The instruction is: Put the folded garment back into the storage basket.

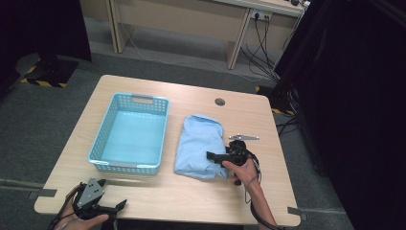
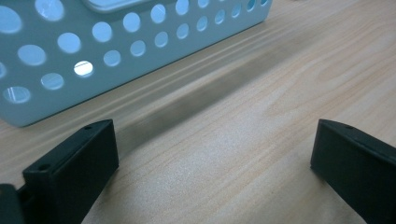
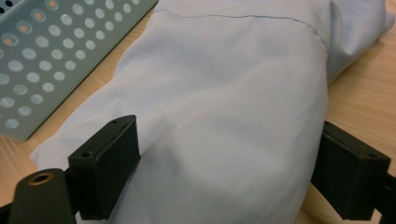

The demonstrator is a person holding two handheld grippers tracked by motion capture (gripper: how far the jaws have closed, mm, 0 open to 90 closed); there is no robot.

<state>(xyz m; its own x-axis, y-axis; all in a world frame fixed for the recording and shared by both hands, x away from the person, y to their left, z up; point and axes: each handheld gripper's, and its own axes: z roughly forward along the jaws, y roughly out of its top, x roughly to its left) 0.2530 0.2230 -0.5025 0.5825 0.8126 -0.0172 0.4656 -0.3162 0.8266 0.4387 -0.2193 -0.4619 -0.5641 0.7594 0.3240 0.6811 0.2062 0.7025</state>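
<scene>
A folded light-blue cloth (image 1: 198,139) lies right of the table's middle, beside an empty light-blue perforated basket (image 1: 103,139). My right gripper (image 1: 215,160) reaches in from the cloth's near right side. In the right gripper view its jaws (image 3: 231,158) straddle the near end of the cloth (image 3: 224,70), which bulges between them. I see no firm pinch. The basket's wall (image 3: 93,37) stands at the upper left there. My left gripper (image 1: 119,206) rests at the table's near left corner. It is open over bare wood (image 2: 215,154), with the basket's wall (image 2: 154,60) just ahead.
A round cable hole (image 1: 219,101) sits near the table's far edge. Bare wood lies between the basket and the near edge. Beyond the table stand a wooden desk (image 1: 191,19) with hanging cables and a dark curtain (image 1: 354,96) on the right.
</scene>
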